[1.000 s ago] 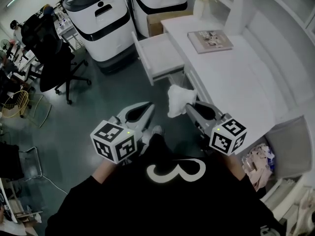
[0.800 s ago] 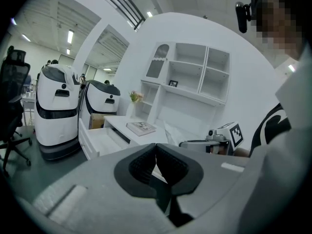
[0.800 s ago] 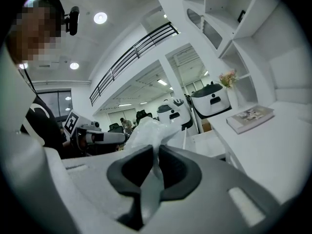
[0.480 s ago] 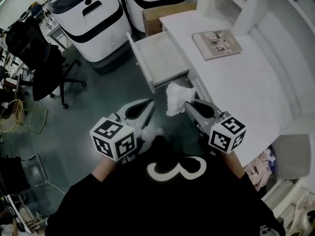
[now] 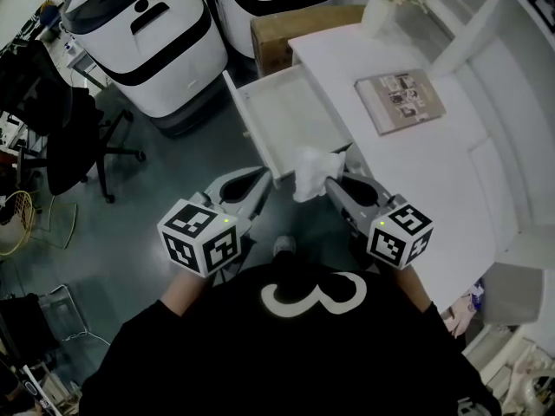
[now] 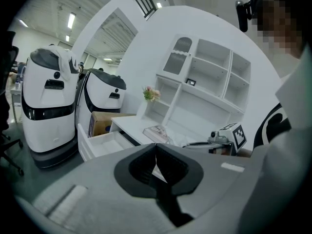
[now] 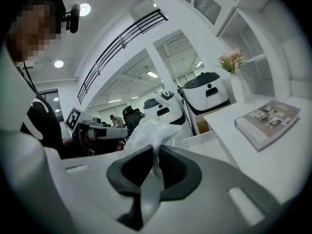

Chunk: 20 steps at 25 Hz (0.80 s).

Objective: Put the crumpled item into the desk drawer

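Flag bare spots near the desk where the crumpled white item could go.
Open drawer: bare inside, bordered by its own white walls. Desk top: bare stretch between the book and the right hand-held gripper holding the crumpled item. Crowded at the far end, by the vase and cardboard box.

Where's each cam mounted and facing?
Head view: on the person's head, steeply down at the open white desk drawer, left gripper, right gripper, black shirt.
Left gripper view: rides that gripper, along its shut jaws toward the drawer; right gripper, shirt at right.
Right gripper view: rides that gripper, along jaws shut on the crumpled white item; left gripper at left.
Shared: all show the drawer.
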Tool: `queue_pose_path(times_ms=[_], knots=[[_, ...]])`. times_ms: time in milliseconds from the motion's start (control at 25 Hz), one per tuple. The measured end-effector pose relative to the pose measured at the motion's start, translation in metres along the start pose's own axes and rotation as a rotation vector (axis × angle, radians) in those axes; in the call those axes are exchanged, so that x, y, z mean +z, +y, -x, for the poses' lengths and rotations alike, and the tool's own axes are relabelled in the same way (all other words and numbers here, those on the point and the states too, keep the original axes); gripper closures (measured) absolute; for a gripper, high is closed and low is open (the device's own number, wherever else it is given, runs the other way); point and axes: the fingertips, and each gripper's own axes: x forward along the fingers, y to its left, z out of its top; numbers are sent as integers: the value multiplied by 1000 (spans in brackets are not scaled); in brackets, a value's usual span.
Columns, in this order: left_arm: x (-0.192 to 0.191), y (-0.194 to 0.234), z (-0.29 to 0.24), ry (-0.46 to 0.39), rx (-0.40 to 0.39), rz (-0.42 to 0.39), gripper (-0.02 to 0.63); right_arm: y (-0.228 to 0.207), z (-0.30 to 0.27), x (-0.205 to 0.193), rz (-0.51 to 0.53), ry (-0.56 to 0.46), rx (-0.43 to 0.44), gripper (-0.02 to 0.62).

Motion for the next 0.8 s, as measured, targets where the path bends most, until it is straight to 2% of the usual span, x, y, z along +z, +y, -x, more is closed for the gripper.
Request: queue_pose_path(times_ms=[320,800], knots=[[7,59,-22,27,7,22,595,-22,-53,7,-7,36,-17,555],[5,93,-38,19,31,29,595,-36,-84,12,54,73,-40,555]])
